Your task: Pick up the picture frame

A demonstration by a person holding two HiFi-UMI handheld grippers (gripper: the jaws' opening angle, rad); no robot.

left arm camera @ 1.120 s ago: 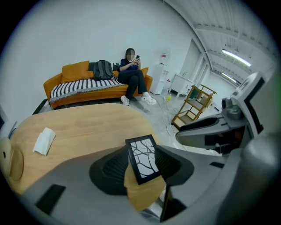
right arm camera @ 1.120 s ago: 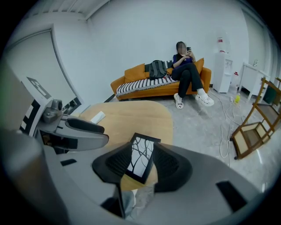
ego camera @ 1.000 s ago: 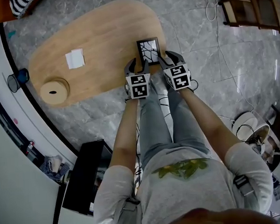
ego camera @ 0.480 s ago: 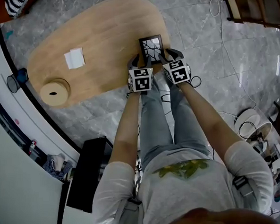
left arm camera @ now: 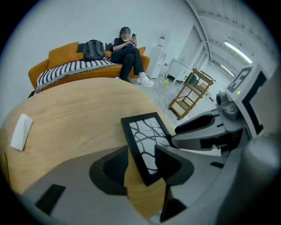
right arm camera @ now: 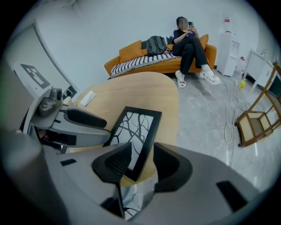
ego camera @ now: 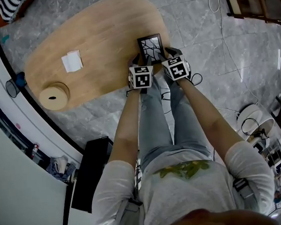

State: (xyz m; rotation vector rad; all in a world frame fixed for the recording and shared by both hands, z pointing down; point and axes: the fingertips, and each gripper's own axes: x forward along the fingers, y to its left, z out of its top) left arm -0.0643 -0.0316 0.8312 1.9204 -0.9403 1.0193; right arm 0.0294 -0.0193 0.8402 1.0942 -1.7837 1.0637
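A black picture frame [ego camera: 150, 46] with a branching-line print lies flat on the near right end of the oval wooden table [ego camera: 98, 36]. My left gripper [ego camera: 139, 62] hangs at the frame's near left corner and my right gripper [ego camera: 168, 56] at its near right corner, both pointing steeply down. In the left gripper view the frame [left arm camera: 145, 140] has its left edge between the open jaws of the left gripper [left arm camera: 141, 169], with bare wood showing beside one pad. In the right gripper view the frame [right arm camera: 136, 132] has its right edge between the open jaws of the right gripper [right arm camera: 141, 165].
A folded white paper [ego camera: 72, 61] and a round wooden disc [ego camera: 54, 96] lie further left on the table. The table's edge runs just below the frame, with grey marble floor beyond. A wooden rack [ego camera: 254, 0] stands at the top right. A person sits on an orange sofa [left arm camera: 66, 59].
Both grippers have sunk toward the table and now straddle the frame's near corners. The frame has not moved.
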